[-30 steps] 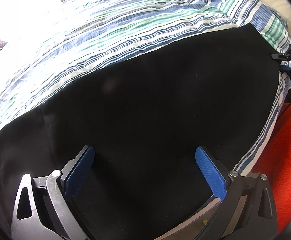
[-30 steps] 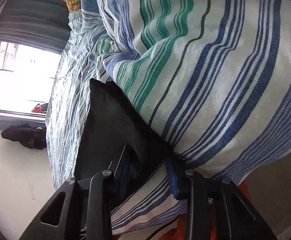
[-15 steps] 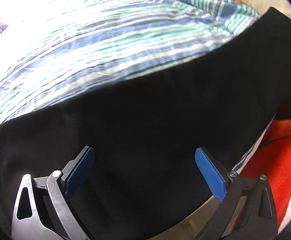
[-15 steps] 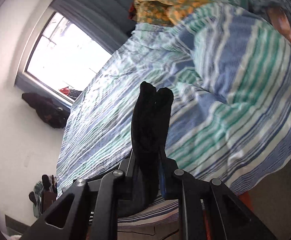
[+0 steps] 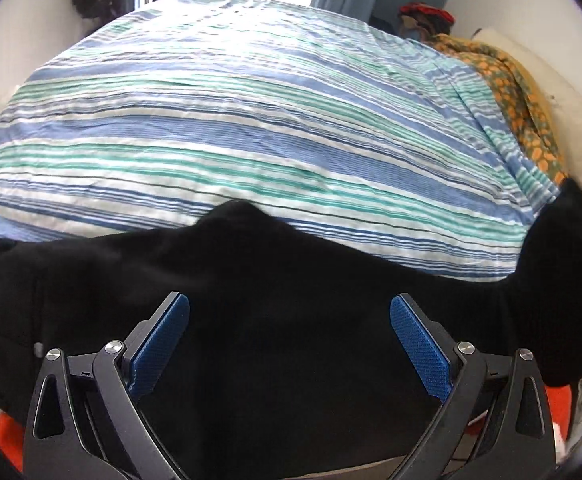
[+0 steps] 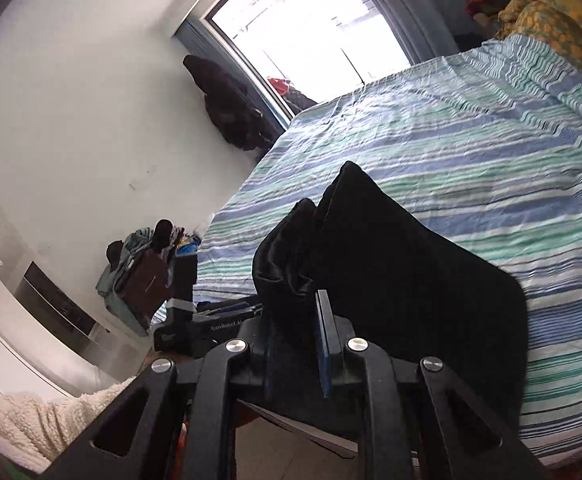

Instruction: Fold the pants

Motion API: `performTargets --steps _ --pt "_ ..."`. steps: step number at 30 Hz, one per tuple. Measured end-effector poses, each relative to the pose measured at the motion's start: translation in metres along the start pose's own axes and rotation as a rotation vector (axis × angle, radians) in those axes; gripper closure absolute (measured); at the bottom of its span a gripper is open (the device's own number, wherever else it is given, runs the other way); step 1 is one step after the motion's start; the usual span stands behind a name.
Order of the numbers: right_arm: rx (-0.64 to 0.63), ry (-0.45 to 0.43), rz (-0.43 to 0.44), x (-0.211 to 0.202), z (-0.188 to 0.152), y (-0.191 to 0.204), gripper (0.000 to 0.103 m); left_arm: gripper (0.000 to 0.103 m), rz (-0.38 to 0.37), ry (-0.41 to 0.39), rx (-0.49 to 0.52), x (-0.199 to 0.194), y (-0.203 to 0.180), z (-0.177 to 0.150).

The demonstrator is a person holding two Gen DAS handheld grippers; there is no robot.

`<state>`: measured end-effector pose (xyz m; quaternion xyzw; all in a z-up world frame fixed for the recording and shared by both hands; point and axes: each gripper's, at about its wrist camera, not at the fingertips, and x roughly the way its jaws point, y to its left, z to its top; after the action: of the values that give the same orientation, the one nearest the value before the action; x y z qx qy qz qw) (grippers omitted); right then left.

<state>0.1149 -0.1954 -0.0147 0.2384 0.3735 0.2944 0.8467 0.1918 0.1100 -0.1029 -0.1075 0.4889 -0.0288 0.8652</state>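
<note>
**Right claw carrying the pants end over for a lengthwise fold**

Where things are sitting:
- Black pants (image 5: 275,320) are lying along the near edge of the bed (image 5: 251,128), on the striped duvet. One end is lifting off the bed at the right of the left wrist view.
- Right claw (image 6: 297,332) is pinching that end of the pants (image 6: 391,264); a bunched wad of fabric is sticking up past the blue pads, with the rest draping down to the bed.
- Left claw (image 5: 289,344) is hovering spread wide over the middle of the pants, gripping nothing. Can't tell whether it's touching the cloth.
- Far left end of the pants looks like the waistband side, lying flat.

My read: this is the fold-in-half step, carried end going over to the flat end.

Doing it well:
- Right claw is gripping a wad, not a clean edge. I'd be keeping the pinch firm and travelling slow so no layer slips out mid-carry.
- Carry low and parallel to the bed edge, so the fabric is rolling over itself rather than swinging.
- Left claw should be pressing down at the intended crease line, pinning the lower layer so it isn't dragging along.
- Aim to land end on end, edges aligned, before letting go.

Risks: the pants are lying close to the bed edge, so any sideways pull is likely sliding them off toward the orange rug (image 5: 559,396). The bunch in the right claw will probably need smoothing after landing.
</note>
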Motion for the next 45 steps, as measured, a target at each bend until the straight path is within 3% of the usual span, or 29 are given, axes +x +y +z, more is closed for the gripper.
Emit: performTargets --steps 1,3,5,7,10,13,15,17,19,21,25,29,30,37,40,43,45 --pt "-0.015 0.039 -0.008 0.027 -0.016 0.003 0.079 0.002 0.014 0.002 -0.015 -0.001 0.01 -0.003" --pt "-0.055 0.219 -0.051 0.083 -0.045 0.0 0.058 0.002 0.024 0.01 -0.045 -0.001 0.026 -0.01" --pt "-0.096 0.334 -0.108 0.101 -0.071 -0.007 0.055 0.002 0.005 0.019 -0.065 -0.004 0.038 -0.022" --pt "-0.154 0.327 -0.137 0.084 -0.08 -0.013 0.055 0.002 -0.049 0.011 -0.075 -0.012 0.038 -0.034" --pt "-0.254 0.272 -0.247 0.045 -0.083 -0.025 0.044 0.003 -0.213 -0.029 -0.059 -0.023 0.009 -0.049" --pt "-0.233 0.182 -0.322 0.005 -0.089 -0.042 0.035 0.014 -0.323 0.015 0.074 -0.017 -0.041 -0.059" --pt "-0.169 0.128 -0.335 -0.013 -0.084 -0.054 0.034 0.035 -0.309 0.082 0.15 0.001 -0.067 -0.067" --pt "-0.139 0.095 -0.348 -0.022 -0.083 -0.06 0.034 0.043 -0.264 0.141 0.16 0.021 -0.076 -0.073" --pt "-0.137 0.072 -0.348 -0.022 -0.079 -0.059 0.034 0.044 -0.234 0.184 0.129 0.034 -0.075 -0.079" --pt "-0.147 0.065 -0.334 -0.025 -0.076 -0.058 0.034 0.044 -0.253 0.198 0.11 0.038 -0.073 -0.085" --pt "-0.143 0.082 -0.327 -0.02 -0.076 -0.063 0.034 0.045 -0.253 0.198 0.161 0.041 -0.088 -0.087" --pt "-0.138 0.062 -0.327 -0.021 -0.079 -0.056 0.034 0.088 -0.204 0.226 0.16 0.054 -0.094 -0.086" --pt "-0.14 0.051 -0.33 -0.023 -0.078 -0.056 0.034 0.091 -0.212 0.226 0.135 0.052 -0.092 -0.085" --pt "-0.139 -0.028 -0.367 -0.041 -0.075 -0.056 0.034 0.094 -0.173 0.175 0.162 0.015 -0.067 -0.083" --pt "-0.096 0.008 -0.394 -0.032 -0.072 -0.07 0.034 0.094 -0.127 0.224 0.17 0.031 -0.062 -0.097" --pt "-0.03 0.048 -0.387 -0.019 -0.058 -0.092 0.034 0.093 -0.102 0.208 0.189 0.037 -0.068 -0.104" --pt "-0.012 0.085 -0.366 -0.006 -0.052 -0.108 0.034 0.084 -0.084 0.209 0.211 0.036 -0.074 -0.102"
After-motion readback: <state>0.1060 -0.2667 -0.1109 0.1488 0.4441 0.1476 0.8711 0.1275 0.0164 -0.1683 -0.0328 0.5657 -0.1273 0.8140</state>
